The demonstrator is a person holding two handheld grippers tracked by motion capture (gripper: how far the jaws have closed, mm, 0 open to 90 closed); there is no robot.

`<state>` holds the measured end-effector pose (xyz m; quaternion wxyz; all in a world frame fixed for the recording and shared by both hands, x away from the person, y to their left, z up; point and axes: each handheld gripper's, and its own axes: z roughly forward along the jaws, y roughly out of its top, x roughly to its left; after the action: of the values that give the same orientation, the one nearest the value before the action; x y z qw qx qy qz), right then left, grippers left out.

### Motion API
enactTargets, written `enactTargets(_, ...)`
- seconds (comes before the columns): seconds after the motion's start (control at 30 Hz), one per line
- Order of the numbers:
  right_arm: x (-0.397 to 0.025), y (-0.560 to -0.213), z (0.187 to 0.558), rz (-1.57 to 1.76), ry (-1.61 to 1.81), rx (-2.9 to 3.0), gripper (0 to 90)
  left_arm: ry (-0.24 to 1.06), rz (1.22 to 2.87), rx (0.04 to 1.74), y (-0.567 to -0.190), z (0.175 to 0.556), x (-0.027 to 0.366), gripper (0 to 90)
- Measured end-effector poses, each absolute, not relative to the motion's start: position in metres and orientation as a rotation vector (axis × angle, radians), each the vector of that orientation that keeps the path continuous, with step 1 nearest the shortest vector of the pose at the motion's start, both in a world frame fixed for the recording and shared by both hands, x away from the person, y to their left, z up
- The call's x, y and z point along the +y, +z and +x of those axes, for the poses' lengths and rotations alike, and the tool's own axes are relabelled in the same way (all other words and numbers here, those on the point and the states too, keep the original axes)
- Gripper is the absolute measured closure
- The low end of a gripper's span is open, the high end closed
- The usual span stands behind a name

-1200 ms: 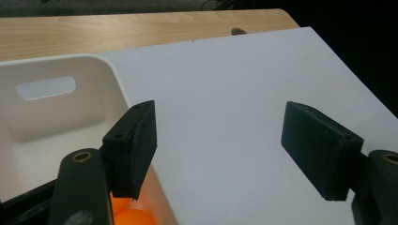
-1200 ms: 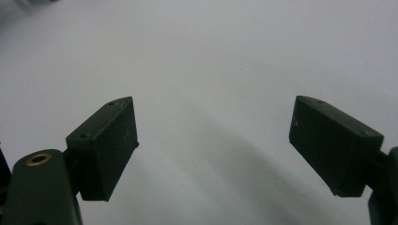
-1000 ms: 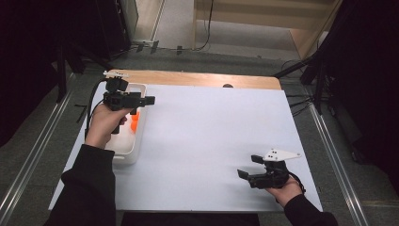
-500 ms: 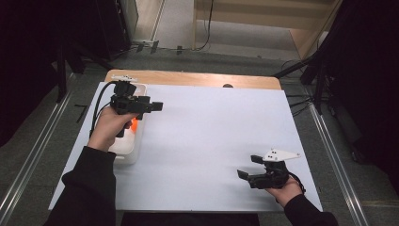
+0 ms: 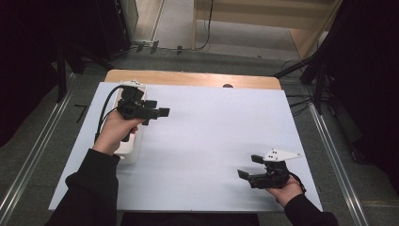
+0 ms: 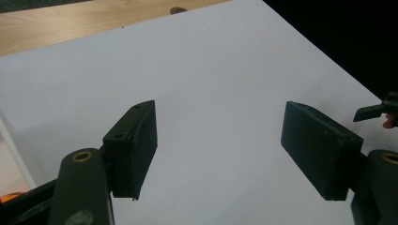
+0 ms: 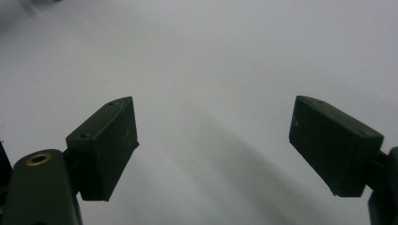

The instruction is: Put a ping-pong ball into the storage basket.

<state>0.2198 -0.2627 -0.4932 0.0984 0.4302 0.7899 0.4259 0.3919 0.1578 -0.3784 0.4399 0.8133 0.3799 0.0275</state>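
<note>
My left gripper (image 5: 159, 108) is held above the left part of the white table sheet (image 5: 211, 132), just right of a white bin (image 5: 128, 150). Its jaws stand wide open with nothing between them, as the left gripper view (image 6: 220, 140) confirms. At the bottom left corner of that view a sliver of something orange (image 6: 8, 197) shows by the bin's wall (image 6: 9, 150). My right gripper (image 5: 248, 166) rests low near the front right of the sheet. It is open too, with bare white surface between its jaws (image 7: 213, 145).
A wooden strip (image 5: 188, 77) runs along the table's far edge, with a small dark knob (image 5: 227, 85) on it. The left gripper's black cable (image 5: 106, 110) loops over the bin's far end. Dark floor and metal rails surround the table.
My left gripper has moved right, from over the bin out above the white sheet. The hand now covers the orange thing in the bin. The right gripper has stayed put.
</note>
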Motion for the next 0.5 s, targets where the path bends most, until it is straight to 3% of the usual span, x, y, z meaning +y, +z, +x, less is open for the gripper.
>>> enactTargets(0.5, -0.261, -0.493, 0.219, 1.273, 1.253, 2.348, 14.3, 0.059, 2.022, 0.909, -0.378, 0.378, 0.159, 28.0)
